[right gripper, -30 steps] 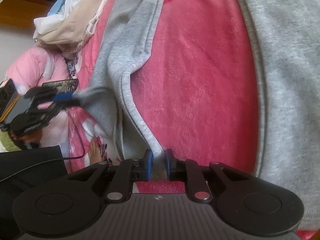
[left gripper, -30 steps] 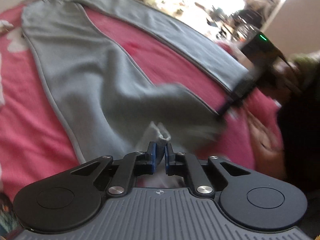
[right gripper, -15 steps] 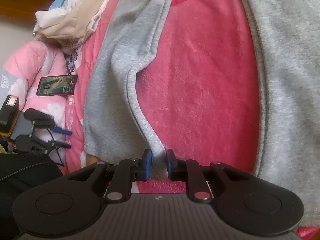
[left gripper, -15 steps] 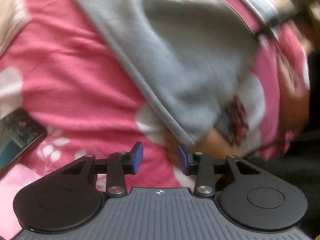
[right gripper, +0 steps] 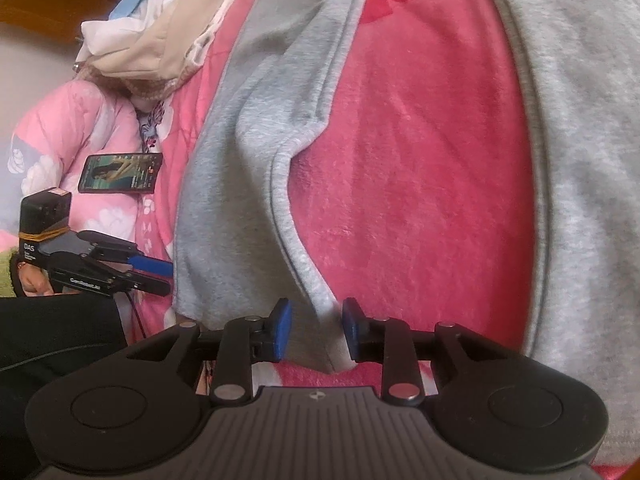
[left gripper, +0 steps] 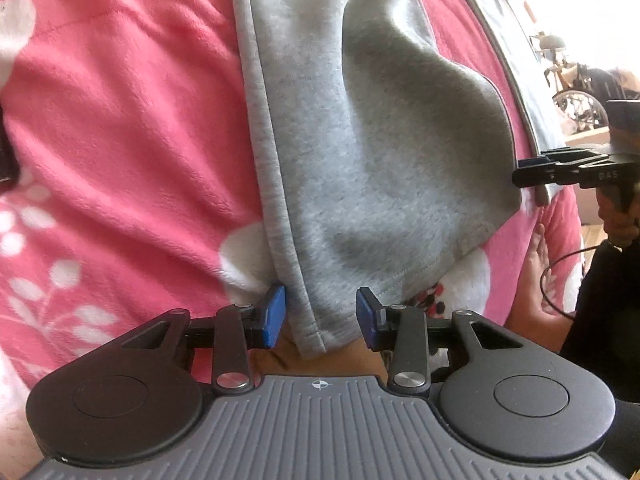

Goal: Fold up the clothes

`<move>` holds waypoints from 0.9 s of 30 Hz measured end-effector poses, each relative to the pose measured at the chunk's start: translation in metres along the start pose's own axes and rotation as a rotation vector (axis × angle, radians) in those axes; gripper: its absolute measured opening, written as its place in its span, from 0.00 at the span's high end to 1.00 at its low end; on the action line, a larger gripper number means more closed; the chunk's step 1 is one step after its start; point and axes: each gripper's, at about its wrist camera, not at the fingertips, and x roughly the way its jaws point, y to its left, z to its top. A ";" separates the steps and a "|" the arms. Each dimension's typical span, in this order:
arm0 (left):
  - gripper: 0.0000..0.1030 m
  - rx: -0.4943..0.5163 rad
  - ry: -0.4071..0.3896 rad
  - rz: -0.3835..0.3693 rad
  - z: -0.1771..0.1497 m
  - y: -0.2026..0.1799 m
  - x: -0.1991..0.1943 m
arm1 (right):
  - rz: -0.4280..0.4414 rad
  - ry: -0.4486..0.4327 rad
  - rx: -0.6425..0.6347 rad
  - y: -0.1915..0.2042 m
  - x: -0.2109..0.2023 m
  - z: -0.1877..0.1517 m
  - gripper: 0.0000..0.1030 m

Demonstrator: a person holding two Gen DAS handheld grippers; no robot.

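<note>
Currently grey sweatpants [left gripper: 360, 140] lie spread on a pink fleece blanket [left gripper: 120, 120] with white flower print, one leg end reaching toward the camera in each wrist view. Left gripper [left gripper: 321, 318] has its blue pads apart; the hemmed cuff corner of one leg sits between them, close to the left pad but not squeezed, nothing clamped. Right gripper [right gripper: 316, 330] jaws are opening, blue pads standing clear on either side of a folded seam edge of the other part of the pants, cloth between them but loose. In the left wrist view the right gripper shows at the right edge, fingers pointing at the far corner of the same cuff. In the right wrist view the left gripper [right gripper: 150, 276] appears at lower left, just beside the grey fabric edge, held by a hand [right gripper: 32, 280]. Phone [right gripper: 120, 174] with a lit screen lies on the blanket left of the pants. Pile of light clothes [right gripper: 160, 40] sits further back, upper left.
</note>
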 end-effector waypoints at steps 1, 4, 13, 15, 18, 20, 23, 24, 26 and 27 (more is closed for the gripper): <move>0.64 0.001 -0.007 0.002 -0.001 -0.001 0.002 | -0.004 -0.005 0.000 0.001 0.001 0.000 0.71; 0.70 -0.010 -0.049 0.013 -0.003 -0.003 0.003 | -0.016 -0.023 0.006 0.002 0.004 0.001 0.71; 0.98 0.083 -0.068 0.044 -0.006 -0.022 -0.014 | -0.082 0.018 -0.177 0.033 0.015 -0.007 0.95; 0.98 0.147 -0.045 0.056 -0.006 -0.025 -0.026 | -0.024 0.044 -0.179 0.039 0.008 -0.008 0.96; 0.98 0.133 -0.031 0.045 -0.001 -0.020 -0.038 | 0.047 0.084 -0.151 0.042 -0.003 -0.009 0.96; 0.98 0.131 -0.023 0.040 0.000 -0.020 -0.038 | 0.074 0.098 -0.130 0.041 -0.009 -0.008 0.96; 0.98 0.153 0.014 0.058 -0.003 -0.024 -0.022 | 0.048 0.127 -0.109 0.040 -0.010 -0.006 0.96; 0.98 0.155 0.029 0.063 -0.004 -0.024 -0.017 | 0.036 0.142 -0.095 0.038 -0.006 -0.007 0.96; 0.98 0.167 0.042 0.083 -0.005 -0.026 -0.014 | 0.018 0.170 -0.063 0.033 0.003 -0.008 0.96; 0.98 0.169 0.043 0.086 -0.004 -0.026 -0.017 | 0.018 0.179 -0.050 0.031 0.007 -0.008 0.96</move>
